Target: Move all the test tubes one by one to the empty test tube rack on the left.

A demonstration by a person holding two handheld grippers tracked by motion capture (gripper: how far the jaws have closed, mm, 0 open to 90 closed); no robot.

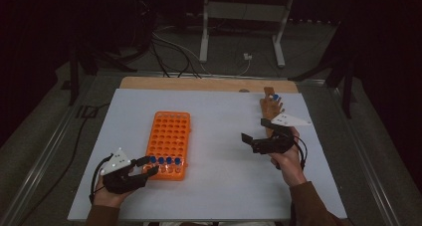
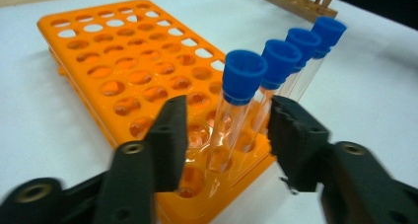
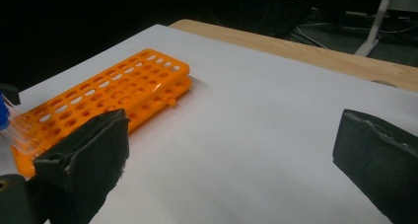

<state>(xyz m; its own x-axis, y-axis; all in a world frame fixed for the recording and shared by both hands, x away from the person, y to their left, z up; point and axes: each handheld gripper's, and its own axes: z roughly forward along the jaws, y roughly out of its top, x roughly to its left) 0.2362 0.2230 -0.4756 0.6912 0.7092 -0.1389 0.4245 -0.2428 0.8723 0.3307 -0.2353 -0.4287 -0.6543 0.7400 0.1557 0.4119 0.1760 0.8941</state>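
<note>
Blue-capped clear test tube (image 2: 236, 110) stands in orange plastic rack (image 2: 123, 61), lower left; my left gripper (image 2: 226, 135) straddles it, released, pointing level.

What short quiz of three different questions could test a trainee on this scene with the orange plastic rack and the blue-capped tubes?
1. True or false: the left gripper presses its jaws on the nearest clear tube with a blue cap.
2. How many blue-capped tubes stand in the orange plastic tube rack?
3. Multiple choice: the right gripper is A) shut on a tube, B) open with nothing between its jaws, C) resting on the orange rack.

Key
1. False: the tube stands between the jaws, but they are apart from it.
2. Four, in one row at the rack's near edge.
3. B.
</note>
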